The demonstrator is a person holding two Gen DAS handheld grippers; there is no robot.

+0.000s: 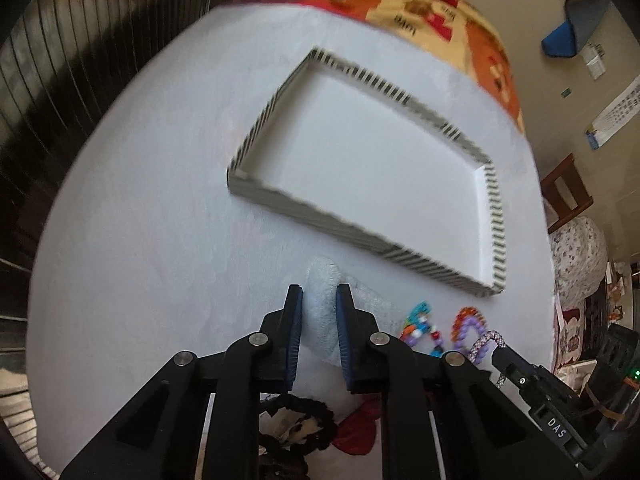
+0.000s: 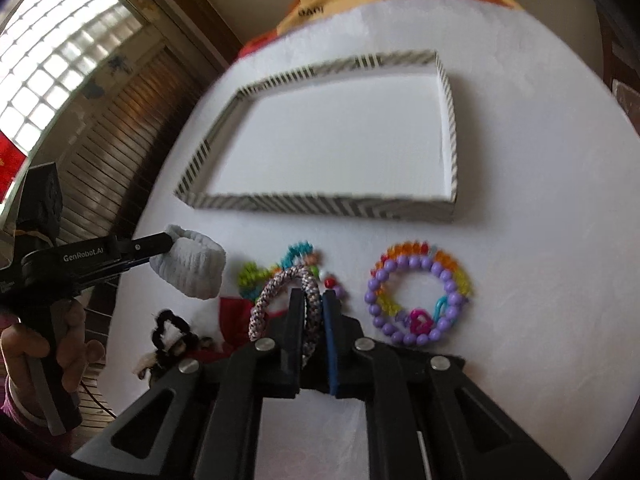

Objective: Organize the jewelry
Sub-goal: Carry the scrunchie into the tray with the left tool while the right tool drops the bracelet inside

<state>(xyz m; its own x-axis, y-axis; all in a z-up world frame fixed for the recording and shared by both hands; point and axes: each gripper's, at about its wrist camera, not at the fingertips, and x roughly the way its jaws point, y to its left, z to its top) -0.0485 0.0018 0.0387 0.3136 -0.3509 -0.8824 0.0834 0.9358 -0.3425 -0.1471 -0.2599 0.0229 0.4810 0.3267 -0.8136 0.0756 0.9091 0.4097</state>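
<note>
The left hand-held gripper (image 2: pixel 168 246) clamps a white fuzzy scrunchie (image 2: pixel 192 266), lifted clear of the tabletop (image 2: pixel 540 280). The right hand-held gripper (image 2: pixel 312 300) pinches a braided bracelet (image 2: pixel 272 300). A beaded purple bracelet (image 2: pixel 416 300) lies near the front edge, just before the striped tray (image 2: pixel 320 204).

Black tongs (image 1: pixel 319 294), blue pads, silver screws

One striped tray (image 2: pixel 320 204) on the worktop (image 2: pixel 520 240). One white scrunchie (image 2: pixel 192 264), one braided band (image 2: pixel 280 292), one purple bead bracelet (image 2: pixel 416 300) inside one rainbow ring (image 2: pixel 460 268) (touching), one multicoloured bead string (image 2: pixel 256 276), one black scrunchie (image 2: pixel 168 336), one red item (image 2: pixel 232 312).
</note>
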